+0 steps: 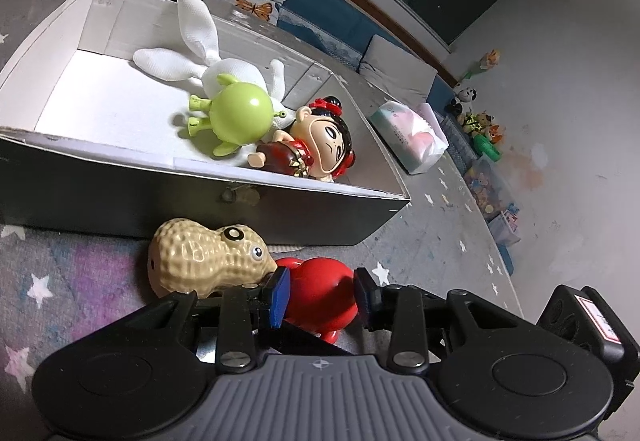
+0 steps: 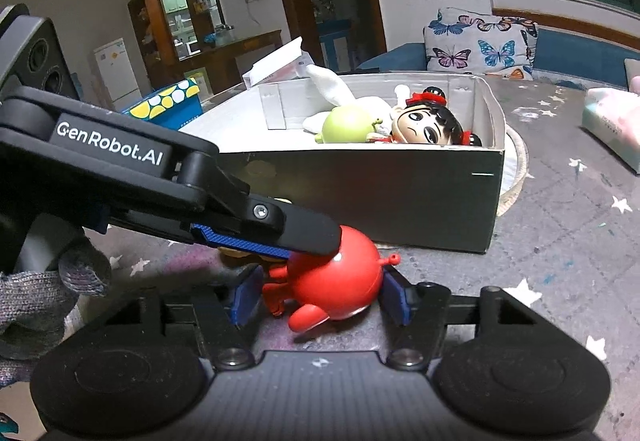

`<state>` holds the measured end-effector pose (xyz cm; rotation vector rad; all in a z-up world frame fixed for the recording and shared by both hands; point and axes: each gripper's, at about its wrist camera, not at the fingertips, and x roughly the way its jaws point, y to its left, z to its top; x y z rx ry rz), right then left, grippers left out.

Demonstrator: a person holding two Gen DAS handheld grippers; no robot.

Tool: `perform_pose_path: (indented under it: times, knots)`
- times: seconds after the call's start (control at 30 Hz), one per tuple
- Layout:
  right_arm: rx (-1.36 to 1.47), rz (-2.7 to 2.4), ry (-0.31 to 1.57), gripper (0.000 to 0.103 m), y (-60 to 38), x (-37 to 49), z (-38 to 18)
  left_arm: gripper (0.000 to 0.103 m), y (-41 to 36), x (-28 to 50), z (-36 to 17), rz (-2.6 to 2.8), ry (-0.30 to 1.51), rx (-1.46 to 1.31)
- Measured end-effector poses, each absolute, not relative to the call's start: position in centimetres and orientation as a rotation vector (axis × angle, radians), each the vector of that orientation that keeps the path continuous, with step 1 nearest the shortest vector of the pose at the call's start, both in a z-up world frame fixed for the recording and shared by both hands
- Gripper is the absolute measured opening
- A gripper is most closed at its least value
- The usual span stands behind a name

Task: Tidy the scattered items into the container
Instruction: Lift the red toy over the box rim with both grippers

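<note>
Beside the near wall of the cardboard box [image 2: 360, 197] on the star-patterned mat [image 1: 80, 273], the red round toy figure [image 2: 332, 285] lies between both grippers' pads, the left gripper [image 1: 322, 291] clamped on it, the right gripper [image 2: 320, 301] straddling it with jaws released.

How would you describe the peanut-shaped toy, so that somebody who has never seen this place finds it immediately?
Find the open cardboard box with white inner walls standing on the grey star-patterned mat. Outside it, against its dark front wall, two toys lie on the mat. The peanut toy is the tan one with a bumpy shell and two googly eyes; its neighbour is a smooth, shiny red toy.
</note>
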<state>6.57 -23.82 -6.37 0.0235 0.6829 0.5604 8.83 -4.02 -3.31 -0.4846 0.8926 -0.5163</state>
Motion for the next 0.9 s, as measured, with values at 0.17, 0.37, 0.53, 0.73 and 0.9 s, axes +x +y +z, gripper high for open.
perform_pose_path:
  times: [0.17, 0.37, 0.53, 0.73, 0.9]
  knots:
    - [0.011, 0.551, 0.678, 0.064, -23.8, 5.8, -6.1, 0.037, -4.0, 8.4, -3.2, -0.534, 0.895, -0.493]
    - [-0.01, 0.536, 0.632, 0.064, -23.7, 5.0, -4.1, 0.037, -4.0, 7.5, -1.1, -0.562, 0.839, -0.498]
    - [-0.044, 0.551, 0.57, 0.064, -23.0, 5.7, -1.4, 0.037, -3.1, 7.7, 1.5, -0.56, 0.759, -0.504]
    - [-0.095, 0.604, 0.533, 0.064, -20.9, 8.7, 0.8, 0.037, -0.9, 9.4, 3.3, -0.509, 0.694, -0.533]
    - [-0.132, 0.671, 0.544, 0.064, -18.5, 11.9, 1.7, 0.037, 1.5, 11.5, 3.4, -0.447, 0.677, -0.577]
